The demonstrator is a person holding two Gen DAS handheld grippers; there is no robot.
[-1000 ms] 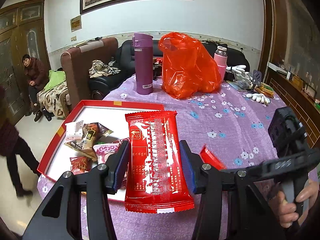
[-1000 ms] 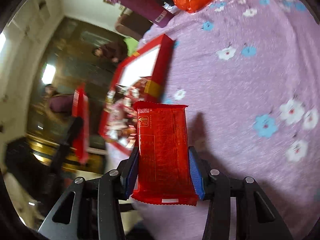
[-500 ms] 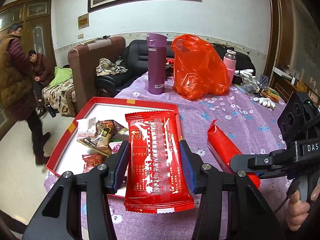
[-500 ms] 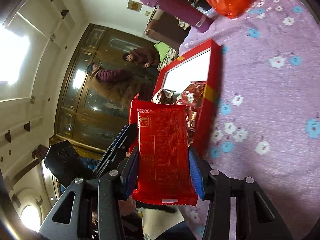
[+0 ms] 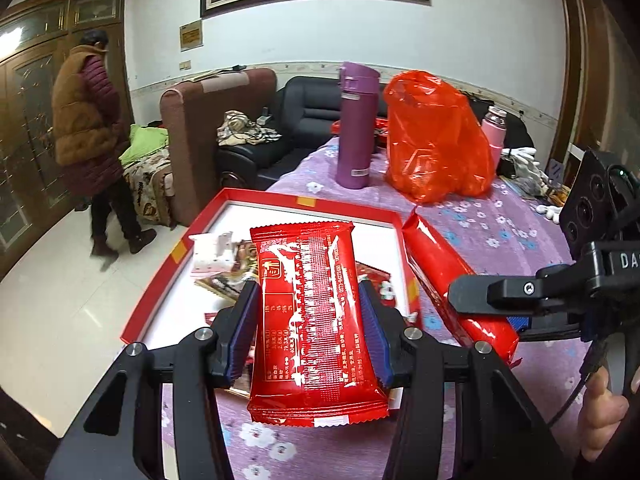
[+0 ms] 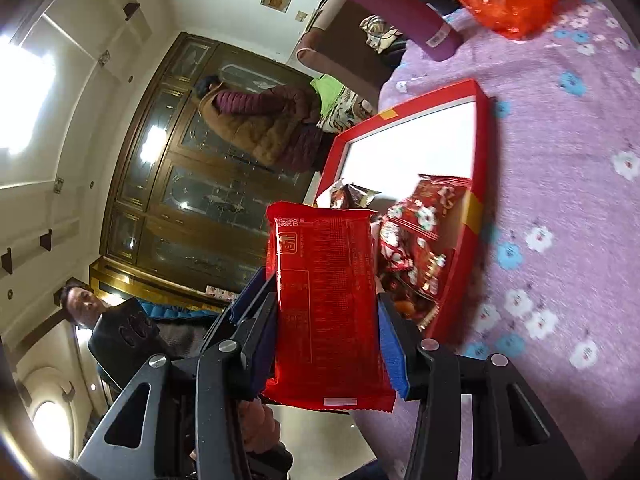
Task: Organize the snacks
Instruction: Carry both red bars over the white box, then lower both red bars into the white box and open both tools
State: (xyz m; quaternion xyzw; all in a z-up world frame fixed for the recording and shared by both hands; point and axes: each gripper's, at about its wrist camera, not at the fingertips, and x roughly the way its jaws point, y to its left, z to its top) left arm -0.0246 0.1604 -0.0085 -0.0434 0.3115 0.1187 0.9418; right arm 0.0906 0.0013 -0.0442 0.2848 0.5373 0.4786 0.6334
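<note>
In the left wrist view, the left gripper [image 5: 308,330] is clamping a flat red snack packet [image 5: 314,320] between its blue pads, the packet standing lengthwise with white print down its face and crimped ends top and bottom; it is hanging over the near part of the red tray [image 5: 160,280], whose white floor is lying bare toward the far rim while a few small wrapped snacks [image 5: 224,264] are clustering near the gripper. Just right of the tray's right rim, the right gripper [image 5: 516,322] is gripping a second red packet [image 5: 448,276], seen edge-on and slanting above the purple flowered tablecloth [image 5: 500,232]. A purple flask [image 5: 356,124] and an orange plastic bag [image 5: 436,136] are standing well beyond the tray. In the right wrist view, tilted sideways, the right gripper [image 6: 326,322] is pinching its red packet [image 6: 326,304] by the long edges, glossy with fine dark print, near the tray's [image 6: 480,152] corner, with open tablecloth [image 6: 560,160] spreading to the right.
</note>
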